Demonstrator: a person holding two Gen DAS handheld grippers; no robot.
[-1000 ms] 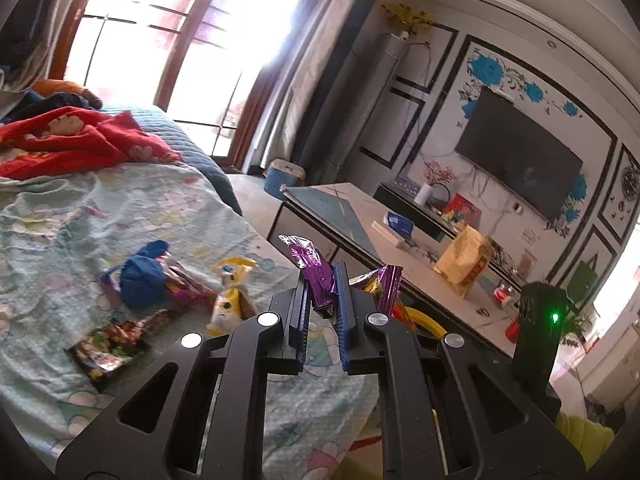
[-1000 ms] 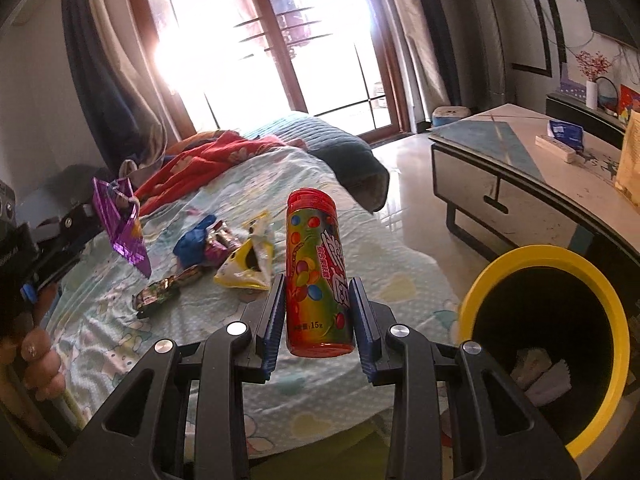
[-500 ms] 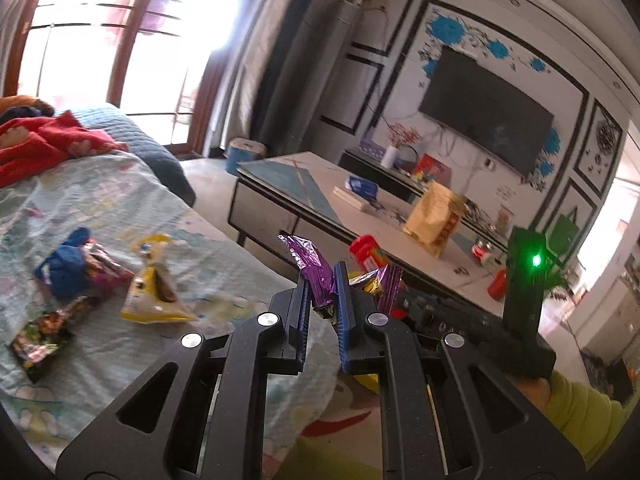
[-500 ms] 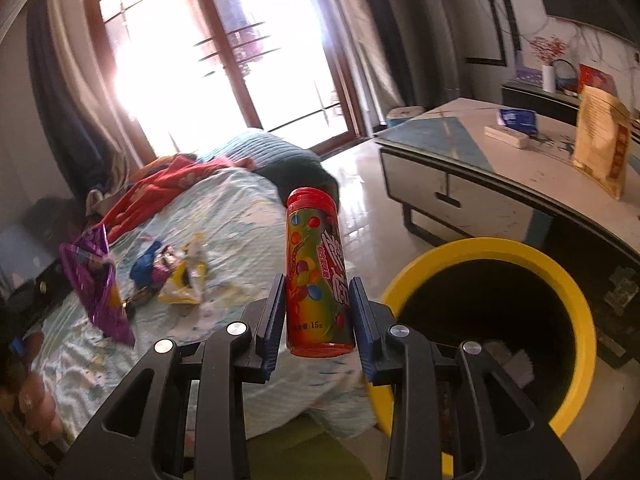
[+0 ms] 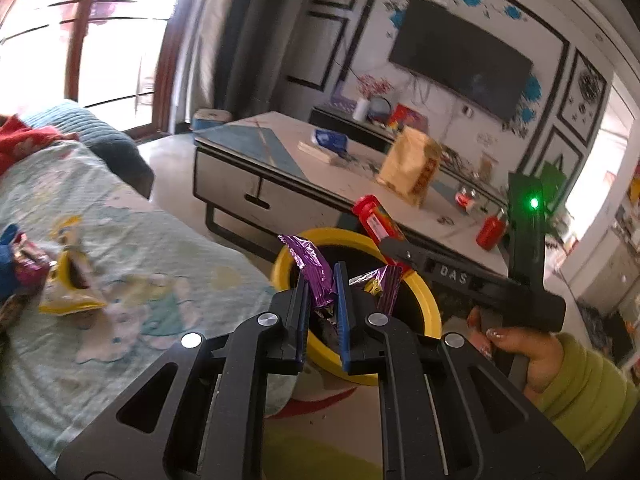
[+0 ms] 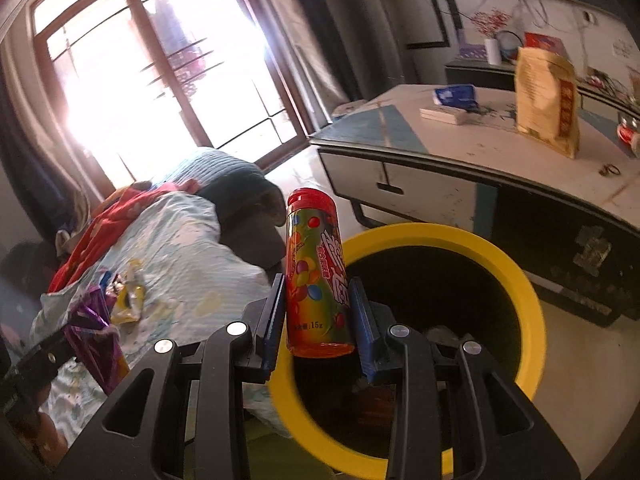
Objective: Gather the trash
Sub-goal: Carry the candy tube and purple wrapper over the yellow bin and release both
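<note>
Holding trash in both grippers, I am at the yellow bin (image 6: 532, 300). Nothing is dropped yet, and more wrappers (image 5: 68, 288) lie on the bed (image 5: 168, 248). My left gripper (image 5: 322, 312) pinches a purple wrapper (image 5: 316, 276) tight. My right gripper (image 6: 318, 320) squeezes a candy tube (image 6: 316, 272).

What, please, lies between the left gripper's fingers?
A purple wrapper, pinched in the left gripper above the yellow bin; the left wrist view shows it.
</note>
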